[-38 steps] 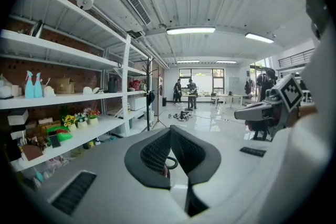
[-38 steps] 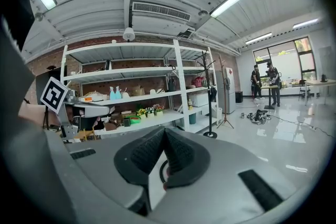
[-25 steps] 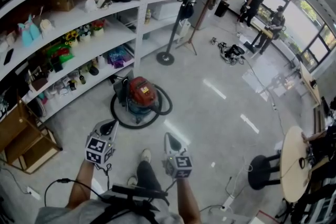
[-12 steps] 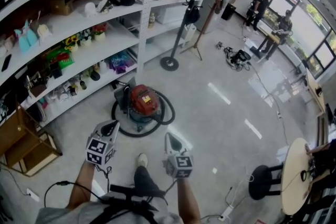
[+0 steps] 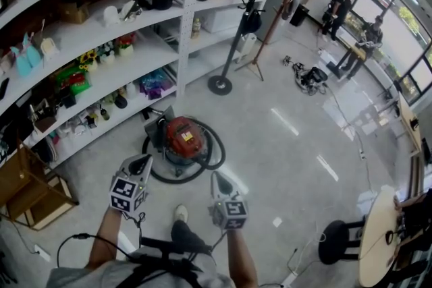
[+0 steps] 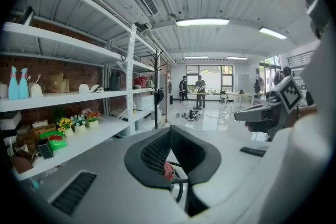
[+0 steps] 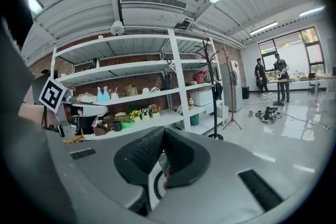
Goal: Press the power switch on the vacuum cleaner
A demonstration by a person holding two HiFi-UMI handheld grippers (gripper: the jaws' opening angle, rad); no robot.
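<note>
Both forearms reach forward from the lower edge, side by side and apart. The left gripper (image 5: 142,160) and right gripper (image 5: 217,175) are held level with each other, their tips pointing ahead toward the vacuum (image 5: 183,137). In each gripper view the two black pads meet along a central ridge, so both pairs of jaws are together with nothing between them. The red vacuum stands on the floor (image 5: 283,145) just ahead of the grippers and is touched by neither; its black hose (image 5: 214,145) loops around it. Its switch is too small to make out. One shoe (image 5: 181,214) shows between the forearms. The floor is pale grey and glossy, with light reflections. White shelves (image 5: 135,50) run along the left against a brick wall and hold flowers, bottles and small goods. A black coat stand (image 5: 221,84) on a round base stands beside the shelf post. A wooden crate (image 5: 30,185) sits at lower left. A round table (image 5: 376,233) and a black stool (image 5: 334,243) are at lower right. Two people (image 5: 354,20) stand at the far right by a window (image 5: 412,50).
</note>
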